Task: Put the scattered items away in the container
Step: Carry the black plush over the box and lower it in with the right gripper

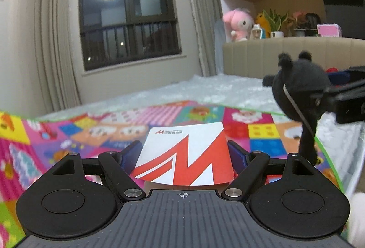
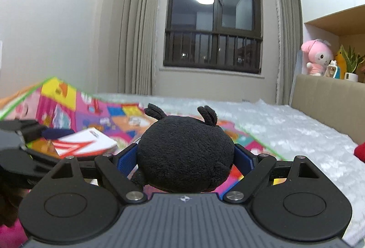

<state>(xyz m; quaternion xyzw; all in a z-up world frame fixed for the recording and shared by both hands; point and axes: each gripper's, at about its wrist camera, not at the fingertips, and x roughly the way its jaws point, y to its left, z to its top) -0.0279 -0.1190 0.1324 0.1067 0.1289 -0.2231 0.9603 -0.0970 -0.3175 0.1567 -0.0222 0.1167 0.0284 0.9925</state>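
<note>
Left claw (image 1: 184,154): I have it clamped on a white-and-red booklet (image 1: 184,152), blue pads pressing its two side edges — held flat and level, I'd guess so it won't bend or slide out in transit.

Right claw (image 2: 186,156): closed around a black plush toy (image 2: 186,152), squeezing its soft body at the widest part; the ears point away from me, and the fabric bulges over the pads, so the grip looks secure.

Seen from the left wrist: the same plush (image 1: 298,92) hangs off to my right, a limb dangling below it, well above the mat.

Seen from the right wrist: the booklet (image 2: 85,141) sits low on my left in the other claw.

Below both: a bright patterned play mat (image 1: 91,124) laid over a white fluffy bed cover (image 2: 285,124) — both items are lifted clear of it.

Container: not visible in either view, so I cannot tell where it lies.

Further out: a beige headboard (image 1: 285,54), a pink plush on the shelf (image 1: 238,24), a dark window (image 2: 213,22) with curtains.

My read: both items are picked up and in carry; dropping them into the container remains.
</note>
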